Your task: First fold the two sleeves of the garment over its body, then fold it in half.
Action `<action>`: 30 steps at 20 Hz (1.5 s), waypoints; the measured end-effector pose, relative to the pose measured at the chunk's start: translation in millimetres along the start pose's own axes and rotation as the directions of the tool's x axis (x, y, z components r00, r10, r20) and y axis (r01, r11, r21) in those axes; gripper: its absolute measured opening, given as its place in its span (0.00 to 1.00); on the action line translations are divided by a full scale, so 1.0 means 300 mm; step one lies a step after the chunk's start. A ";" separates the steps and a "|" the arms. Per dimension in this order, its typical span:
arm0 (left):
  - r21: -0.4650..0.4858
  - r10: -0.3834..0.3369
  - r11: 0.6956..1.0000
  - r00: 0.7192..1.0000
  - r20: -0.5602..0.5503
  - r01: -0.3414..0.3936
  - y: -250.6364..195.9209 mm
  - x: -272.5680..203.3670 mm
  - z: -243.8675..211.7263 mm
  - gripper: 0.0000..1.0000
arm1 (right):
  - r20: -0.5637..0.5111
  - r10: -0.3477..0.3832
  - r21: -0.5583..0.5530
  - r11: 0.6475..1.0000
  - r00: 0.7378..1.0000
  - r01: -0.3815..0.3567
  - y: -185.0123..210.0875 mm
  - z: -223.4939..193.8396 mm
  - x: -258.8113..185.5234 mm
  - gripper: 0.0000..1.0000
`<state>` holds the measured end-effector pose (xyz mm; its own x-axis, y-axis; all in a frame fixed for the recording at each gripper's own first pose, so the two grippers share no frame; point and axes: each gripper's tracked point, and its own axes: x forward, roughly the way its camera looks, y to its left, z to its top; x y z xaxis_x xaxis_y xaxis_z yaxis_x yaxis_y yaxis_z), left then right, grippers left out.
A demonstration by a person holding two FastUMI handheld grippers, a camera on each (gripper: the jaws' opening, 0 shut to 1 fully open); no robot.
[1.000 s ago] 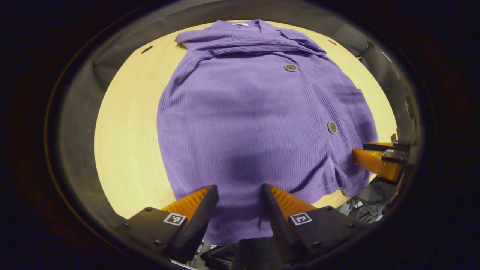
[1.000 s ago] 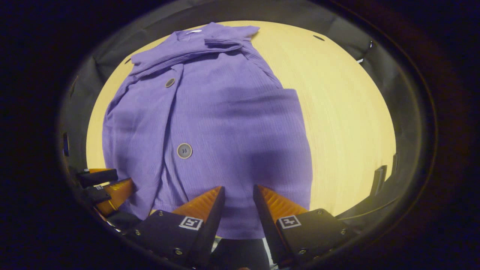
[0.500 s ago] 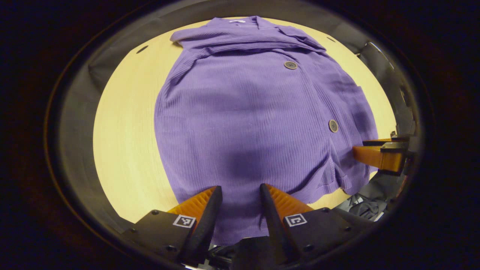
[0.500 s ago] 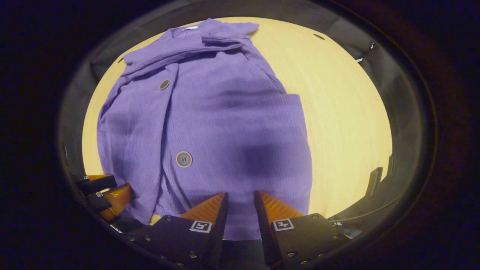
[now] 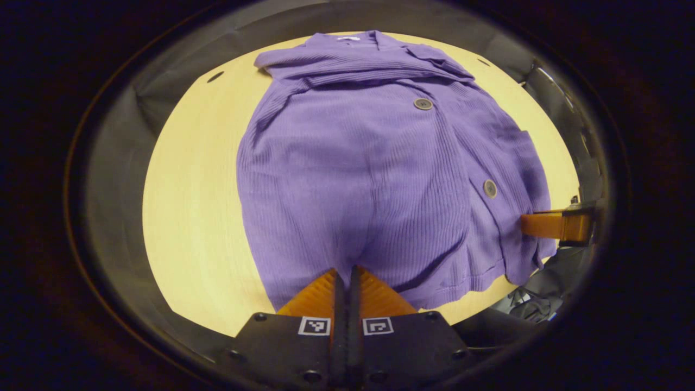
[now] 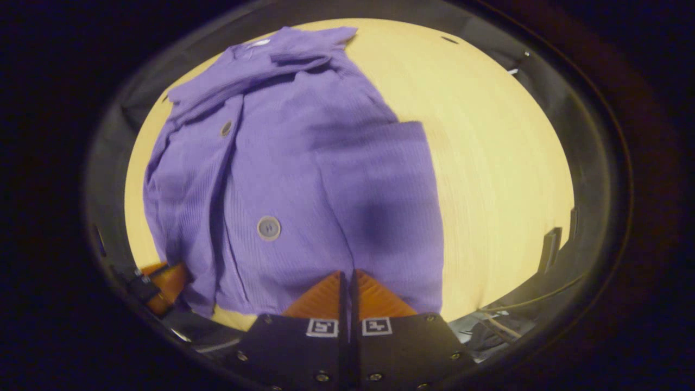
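We see a purple ribbed-knit buttoned cardigan (image 5: 374, 163) lying face up on a pale yellow wooden desk (image 5: 190, 179), collar toward the far edge, hem at the near edge. Both sleeves (image 5: 358, 62) are folded across the chest just below the collar, stacked in a band. Two round grey buttons (image 5: 423, 103) sit along the front placket, one near the sleeves, one nearer the hem.

Left gripper (image 5: 345, 279): in the left gripper view its fingers are pressed together, no gap visible, pinching the hem of the cardigan near the near edge of the desk; fabric puckers up into creases that run to the tips. It grips the hem's left part.

Right gripper (image 6: 346, 282): in the right gripper view its fingers are likewise closed tight on the hem, with a crease line running from the tips up the cloth. It holds the hem's right part, close to the cardigan's right side edge. A patch pocket (image 6: 374, 157) shows on that side of the body.

In the left gripper view the right gripper appears at the right side, at the hem corner. In the right gripper view the left gripper appears low on the left, at the hem's other end.

Bare desk shows on both sides of the cardigan.
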<state>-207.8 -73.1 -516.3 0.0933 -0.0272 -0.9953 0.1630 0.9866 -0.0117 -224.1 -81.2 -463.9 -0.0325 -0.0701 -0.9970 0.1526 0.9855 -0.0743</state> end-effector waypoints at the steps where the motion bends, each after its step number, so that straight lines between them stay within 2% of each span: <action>1: -0.015 -0.006 1.000 1.000 0.005 0.006 0.002 0.002 0.004 0.07 | 0.007 0.004 0.011 1.000 1.000 -0.004 -0.001 0.006 0.001 0.02; 7: -0.075 -0.009 0.997 1.000 0.027 0.011 0.011 0.004 0.014 0.07 | 0.064 0.002 0.009 1.000 0.998 -0.003 0.002 0.021 -0.001 0.01; 11: -0.155 -0.003 0.988 0.999 0.051 0.011 0.032 -0.001 0.044 0.07 | 0.088 0.015 0.005 1.000 0.996 -0.016 0.006 0.033 -0.004 0.01; 17: -0.245 -0.008 0.969 0.990 0.139 0.042 0.047 -0.030 0.169 0.07 | 0.116 0.048 -0.011 0.999 0.992 -0.047 0.027 0.092 -0.042 0.01; 25: -0.254 -0.003 0.965 0.967 0.254 0.070 0.088 -0.080 0.403 0.07 | 0.228 0.114 0.039 0.991 0.967 -0.126 0.070 0.330 -0.150 0.01; 30: -0.276 0.011 0.958 0.951 0.308 0.078 0.125 -0.113 0.553 0.07 | 0.307 0.127 -0.016 0.992 0.943 -0.129 0.098 0.509 -0.235 0.01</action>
<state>-41.7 -61.8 -467.0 0.3926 -0.0647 -0.9174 -0.1075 0.9875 -0.1156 -66.3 -70.9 -399.2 0.2922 0.0118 -0.9563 0.1400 0.9886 0.0550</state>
